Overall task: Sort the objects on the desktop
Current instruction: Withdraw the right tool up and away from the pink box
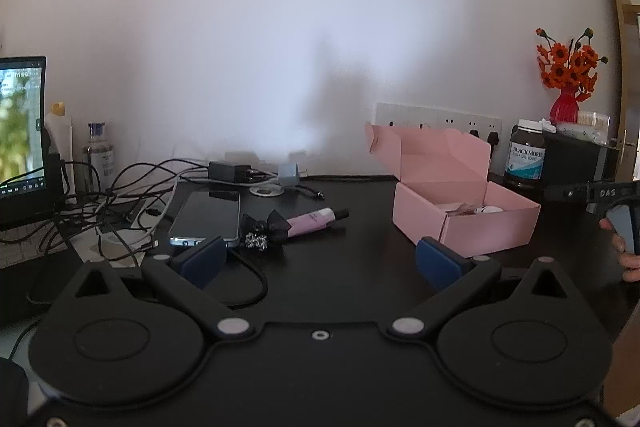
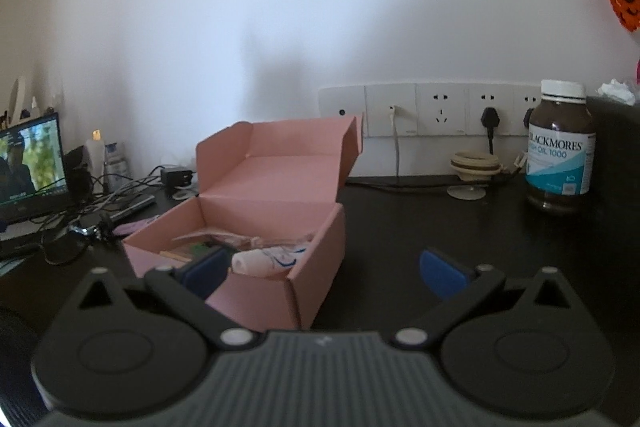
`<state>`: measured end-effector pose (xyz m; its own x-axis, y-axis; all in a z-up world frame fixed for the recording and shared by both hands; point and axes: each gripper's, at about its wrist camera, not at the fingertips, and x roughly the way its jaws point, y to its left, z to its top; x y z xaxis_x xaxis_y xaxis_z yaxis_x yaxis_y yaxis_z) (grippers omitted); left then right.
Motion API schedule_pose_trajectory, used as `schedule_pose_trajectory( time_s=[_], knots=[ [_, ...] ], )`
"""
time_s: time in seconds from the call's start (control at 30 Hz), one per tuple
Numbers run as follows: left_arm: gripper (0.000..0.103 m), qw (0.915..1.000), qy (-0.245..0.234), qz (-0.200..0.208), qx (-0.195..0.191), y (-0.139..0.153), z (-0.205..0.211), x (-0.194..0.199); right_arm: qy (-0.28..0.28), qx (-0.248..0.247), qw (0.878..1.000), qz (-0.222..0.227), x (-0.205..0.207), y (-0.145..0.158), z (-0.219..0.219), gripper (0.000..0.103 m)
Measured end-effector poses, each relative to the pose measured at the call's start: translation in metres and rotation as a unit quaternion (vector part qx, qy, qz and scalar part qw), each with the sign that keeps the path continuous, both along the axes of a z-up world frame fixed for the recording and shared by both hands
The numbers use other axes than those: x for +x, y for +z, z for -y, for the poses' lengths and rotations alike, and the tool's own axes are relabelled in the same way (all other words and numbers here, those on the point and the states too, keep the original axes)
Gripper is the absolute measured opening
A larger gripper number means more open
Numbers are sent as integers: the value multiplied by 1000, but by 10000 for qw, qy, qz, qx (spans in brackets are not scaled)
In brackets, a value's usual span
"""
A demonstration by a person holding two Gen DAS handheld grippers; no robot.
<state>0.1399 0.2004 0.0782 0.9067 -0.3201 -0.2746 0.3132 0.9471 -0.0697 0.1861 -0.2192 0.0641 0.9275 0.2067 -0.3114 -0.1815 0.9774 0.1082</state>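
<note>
An open pink cardboard box sits on the dark desk, lid flap up; inside lie a white tube and other small items. In the left wrist view a pink tube, a black bow hair clip with a sparkly piece, and a phone lie left of the box. My left gripper is open above the desk in front of them, holding nothing. My right gripper is open, its left finger over the box's near edge. The right gripper's body also shows in the left wrist view's far right edge.
Tangled cables and a laptop crowd the left side. A charger lies by the wall. A brown supplement bottle, a black box, orange flowers and wall sockets stand at the right.
</note>
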Motion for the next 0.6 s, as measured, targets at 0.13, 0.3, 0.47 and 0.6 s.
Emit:
schedule_pose_trajectory(
  time_s=[0.13, 0.3, 0.47, 0.6],
  knots=[
    [103, 9999, 55, -101, 27, -1, 0, 3, -32, -39, 10000, 1, -2, 0, -1, 102],
    [103, 9995, 163, -236, 91, -1, 2, 8, -80, -111, 9999, 40, -4, -1, -4, 102],
    [103, 9983, 257, -484, 189, -2, 2, 16, -8, -67, 9999, 91, -7, -1, -3, 102],
    [103, 9979, 137, -569, 277, 3, 9, 22, 26, 104, 9999, 129, -9, -1, 2, 102]
  ],
)
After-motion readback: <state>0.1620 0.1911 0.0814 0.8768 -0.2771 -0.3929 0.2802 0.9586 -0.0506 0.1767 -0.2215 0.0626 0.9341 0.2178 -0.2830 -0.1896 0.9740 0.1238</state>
